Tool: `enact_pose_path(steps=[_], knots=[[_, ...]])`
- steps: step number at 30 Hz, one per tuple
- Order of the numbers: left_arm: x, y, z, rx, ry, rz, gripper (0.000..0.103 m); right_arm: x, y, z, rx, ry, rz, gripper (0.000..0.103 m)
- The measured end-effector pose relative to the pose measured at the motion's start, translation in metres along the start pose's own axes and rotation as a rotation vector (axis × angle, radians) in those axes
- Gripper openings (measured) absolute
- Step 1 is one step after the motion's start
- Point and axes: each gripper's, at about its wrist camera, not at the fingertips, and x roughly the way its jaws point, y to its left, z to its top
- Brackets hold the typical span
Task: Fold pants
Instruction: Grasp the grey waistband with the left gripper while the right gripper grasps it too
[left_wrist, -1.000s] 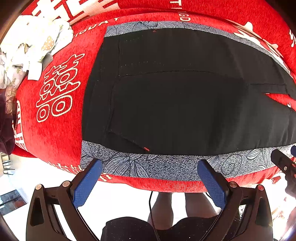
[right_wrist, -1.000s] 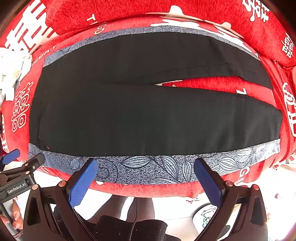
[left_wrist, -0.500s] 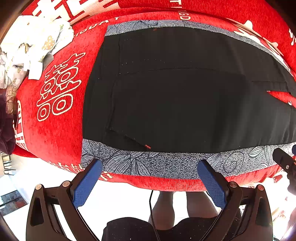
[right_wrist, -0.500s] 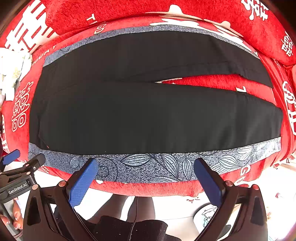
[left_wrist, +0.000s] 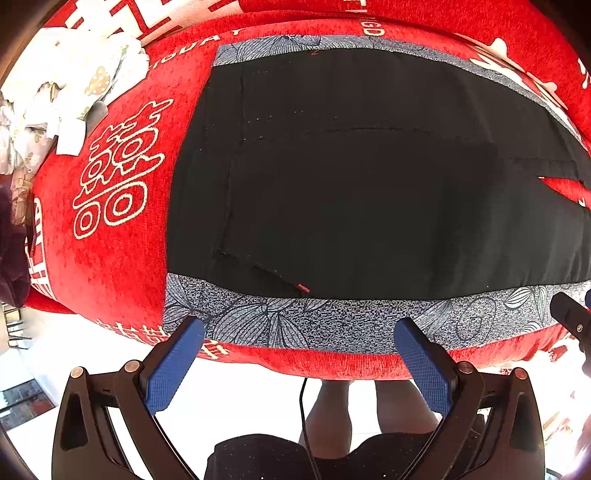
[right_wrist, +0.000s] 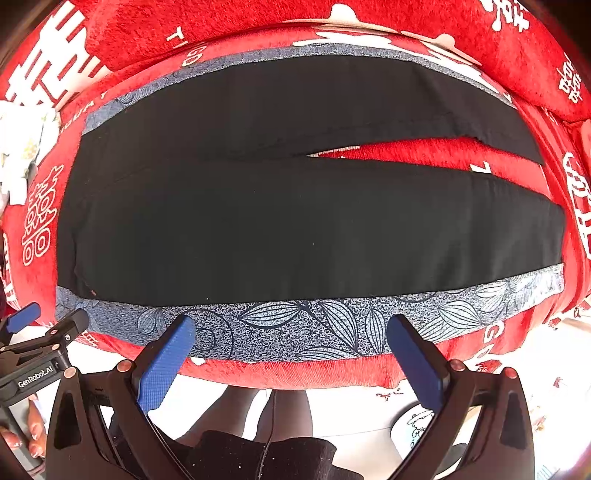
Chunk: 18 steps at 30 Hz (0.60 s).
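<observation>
Lying flat, black pants (right_wrist: 295, 229) face both spread hand-held grippers.

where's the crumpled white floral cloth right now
In the left wrist view it sits at the upper left, the white floral cloth on the red cover, left of the pants.

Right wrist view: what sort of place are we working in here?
Probably a home living room. The black pants with blue-grey leaf-print side bands lie flat on a red plush sofa cover with white characters, above a pale tiled floor; crumpled light floral laundry sits beside.
</observation>
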Motion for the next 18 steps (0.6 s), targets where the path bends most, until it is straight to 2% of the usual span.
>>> enact_pose_path(steps=[3, 5, 8, 10, 13, 14, 15, 16, 18], knots=[[0.002, 0.009, -0.001, -0.022, -0.007, -0.047, 0.103, 0.002, -0.002, -0.001, 0.018, 0.001, 0.04, 0.103], [0.007, 0.024, -0.002, -0.063, -0.011, -0.116, 0.103, 0.004, -0.005, -0.002, 0.047, 0.005, 0.094, 0.103], [0.018, 0.052, -0.008, -0.129, -0.024, -0.229, 0.103, 0.013, -0.017, -0.008, 0.121, 0.013, 0.239, 0.103], [0.024, 0.066, -0.013, -0.147, -0.035, -0.288, 0.103, 0.023, -0.028, -0.016, 0.176, 0.018, 0.368, 0.103], [0.041, 0.089, -0.025, -0.204, -0.019, -0.438, 0.103, 0.046, -0.045, -0.034, 0.263, 0.044, 0.551, 0.094], [0.049, 0.097, -0.031, -0.234, -0.007, -0.495, 0.103, 0.058, -0.054, -0.044, 0.3, 0.059, 0.603, 0.083], [0.055, 0.102, -0.036, -0.261, 0.001, -0.537, 0.103, 0.064, -0.059, -0.05, 0.32, 0.068, 0.627, 0.076], [0.064, 0.108, -0.041, -0.294, 0.008, -0.588, 0.103, 0.072, -0.065, -0.056, 0.341, 0.078, 0.653, 0.076], [0.076, 0.112, -0.047, -0.325, 0.017, -0.632, 0.103, 0.088, -0.079, -0.07, 0.395, 0.089, 0.72, 0.076]])
